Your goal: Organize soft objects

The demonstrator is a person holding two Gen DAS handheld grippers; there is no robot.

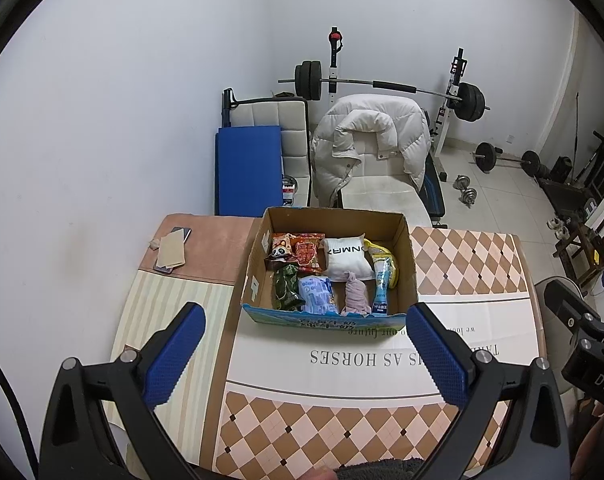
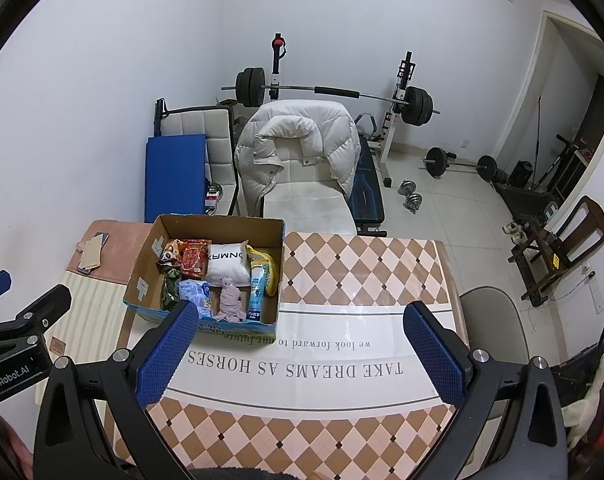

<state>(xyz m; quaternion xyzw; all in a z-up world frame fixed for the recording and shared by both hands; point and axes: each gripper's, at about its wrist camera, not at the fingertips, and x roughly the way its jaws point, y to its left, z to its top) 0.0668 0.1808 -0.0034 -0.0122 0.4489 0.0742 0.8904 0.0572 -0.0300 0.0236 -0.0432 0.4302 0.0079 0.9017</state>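
Note:
A cardboard box [image 1: 406, 240] stands on the table, also in the right wrist view [image 2: 279, 248]. Inside lie a white pillow pack [image 1: 348, 258], a pink cloth bundle [image 1: 356, 296], a blue packet [image 1: 316, 294], a red snack bag [image 1: 308, 252], a green bag [image 1: 285, 286] and a blue tube [image 1: 382, 286]. The same pillow pack [image 2: 227, 266] and pink cloth [image 2: 229, 304] show in the right wrist view. My left gripper [image 1: 306, 354] is open and empty, in front of the box. My right gripper [image 2: 302, 354] is open and empty, to the box's right front.
The table has a checkered cloth [image 2: 362, 272] with printed text. A phone and paper [image 1: 171, 250] lie at the far left. A chair with a white jacket [image 1: 366, 140] stands behind the table. Barbells and dumbbells [image 2: 412, 196] fill the floor beyond.

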